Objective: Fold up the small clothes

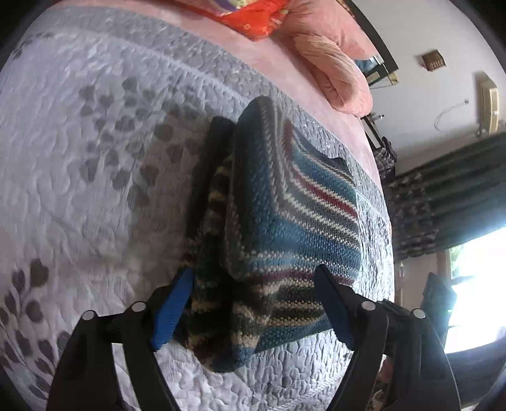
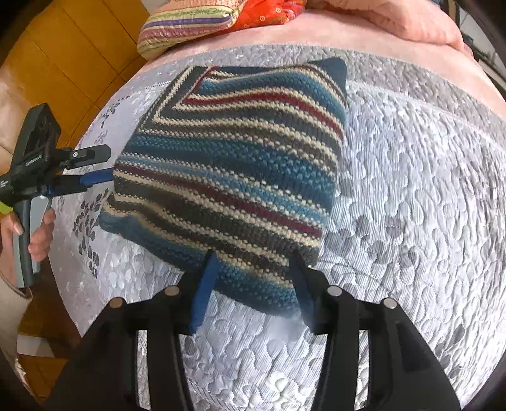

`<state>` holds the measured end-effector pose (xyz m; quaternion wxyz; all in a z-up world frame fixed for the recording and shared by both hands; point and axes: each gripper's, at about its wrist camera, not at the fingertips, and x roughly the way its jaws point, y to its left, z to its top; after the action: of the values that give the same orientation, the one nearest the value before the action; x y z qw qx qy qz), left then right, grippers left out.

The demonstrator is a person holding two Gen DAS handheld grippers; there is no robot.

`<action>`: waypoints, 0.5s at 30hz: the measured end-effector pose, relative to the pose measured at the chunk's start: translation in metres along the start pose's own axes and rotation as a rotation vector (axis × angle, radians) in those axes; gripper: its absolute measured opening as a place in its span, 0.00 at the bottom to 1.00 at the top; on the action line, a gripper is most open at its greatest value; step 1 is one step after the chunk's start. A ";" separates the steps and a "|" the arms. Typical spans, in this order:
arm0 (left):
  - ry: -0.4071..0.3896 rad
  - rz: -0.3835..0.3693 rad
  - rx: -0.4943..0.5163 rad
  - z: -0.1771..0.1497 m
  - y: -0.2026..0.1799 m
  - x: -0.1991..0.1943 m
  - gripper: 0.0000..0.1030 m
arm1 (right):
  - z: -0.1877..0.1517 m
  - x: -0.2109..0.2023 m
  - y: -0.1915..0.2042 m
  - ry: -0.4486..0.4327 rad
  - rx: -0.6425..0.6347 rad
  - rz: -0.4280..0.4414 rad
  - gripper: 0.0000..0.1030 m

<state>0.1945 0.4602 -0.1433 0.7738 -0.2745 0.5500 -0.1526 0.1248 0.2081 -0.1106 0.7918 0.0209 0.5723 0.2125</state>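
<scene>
A: Where is the garment?

B: The striped knit sweater (image 2: 227,170) lies folded into a thick block on the grey quilted bedspread (image 2: 411,196) of the bed, its near edge just in front of the right gripper (image 2: 253,278).

A: And that gripper?

B: Its fingers are spread wide, one blue pad at each side of the sweater's near corner. They straddle the edge and clamp nothing.

A: The left gripper?

B: In the left wrist view, the left gripper (image 1: 253,294) is also spread, its fingers bracketing the sweater's left edge, where the stacked layers show. From the right wrist view it comes in low from the left, its blue finger reaching the fabric's side; a hand (image 2: 34,234) grips the handle.

A: How much room is there?

B: To the right of the sweater the bedspread is open and flat. On the near side, bare quilt runs under the right gripper. At the far side, a pink sheet (image 2: 363,34) begins, with a striped pillow (image 2: 189,25) and an orange-red cloth (image 2: 268,12) well apart from the sweater. On the left, the bed's edge sits close to the sweater, with wooden floor (image 2: 79,47) beyond.
</scene>
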 end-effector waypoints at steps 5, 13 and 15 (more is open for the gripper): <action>0.054 -0.025 0.036 0.026 -0.005 0.017 0.81 | 0.009 -0.007 -0.003 -0.028 0.019 0.048 0.55; 0.105 -0.058 0.052 0.053 0.000 0.048 0.82 | 0.028 -0.001 -0.019 -0.025 0.070 0.133 0.59; 0.121 -0.021 0.063 0.057 0.007 0.057 0.82 | 0.032 0.005 -0.026 -0.013 0.101 0.177 0.60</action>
<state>0.2673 0.4496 -0.1768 0.7456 -0.2460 0.5880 -0.1944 0.1639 0.1933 -0.1112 0.7716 0.1126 0.5729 0.2523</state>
